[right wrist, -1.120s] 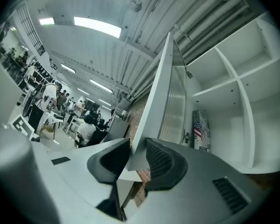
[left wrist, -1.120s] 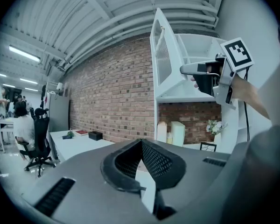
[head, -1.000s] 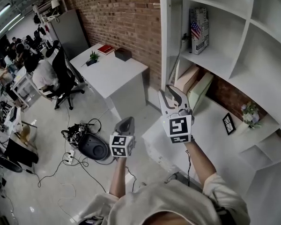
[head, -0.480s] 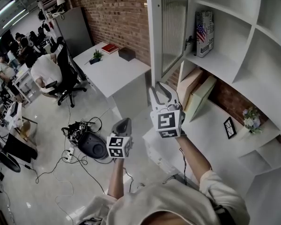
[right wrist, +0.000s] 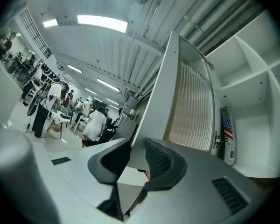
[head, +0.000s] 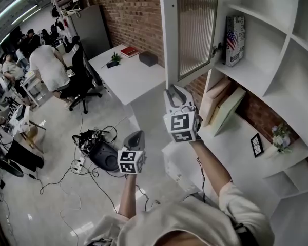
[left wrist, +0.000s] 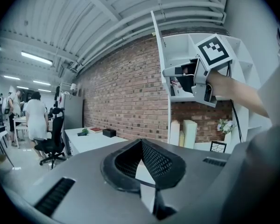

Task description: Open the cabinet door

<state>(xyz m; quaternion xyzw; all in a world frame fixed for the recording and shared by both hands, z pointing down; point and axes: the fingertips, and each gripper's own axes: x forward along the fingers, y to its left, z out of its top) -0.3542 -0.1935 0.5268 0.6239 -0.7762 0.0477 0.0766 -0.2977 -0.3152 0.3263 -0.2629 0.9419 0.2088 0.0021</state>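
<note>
The cabinet door (head: pixel 195 29), ribbed glass in a white frame, stands swung out from the white shelf cabinet (head: pixel 256 76). My right gripper (head: pixel 175 92) reaches up to the door's lower corner. In the right gripper view the door frame (right wrist: pixel 154 106) runs between the jaws of my right gripper (right wrist: pixel 137 146), which are closing on it. My left gripper (head: pixel 137 135) hangs lower and to the left, apart from the door, over the floor. In the left gripper view the tips of my left gripper (left wrist: pixel 141 143) meet with nothing between them, and the door's edge (left wrist: pixel 159 45) shows beyond.
A flag-printed box (head: pixel 235 34) stands on a shelf inside. Below are a white counter (head: pixel 231 147) with a picture frame (head: pixel 256 144) and flowers (head: pixel 280 136). A white desk (head: pixel 133 78) stands by the brick wall. A chair (head: pixel 84 81), a person (head: pixel 46 65) and cables (head: pixel 100 155) are left.
The door has swung farther out from the cabinet, with my right gripper moving along at its lower corner. My left gripper has shifted a little.
</note>
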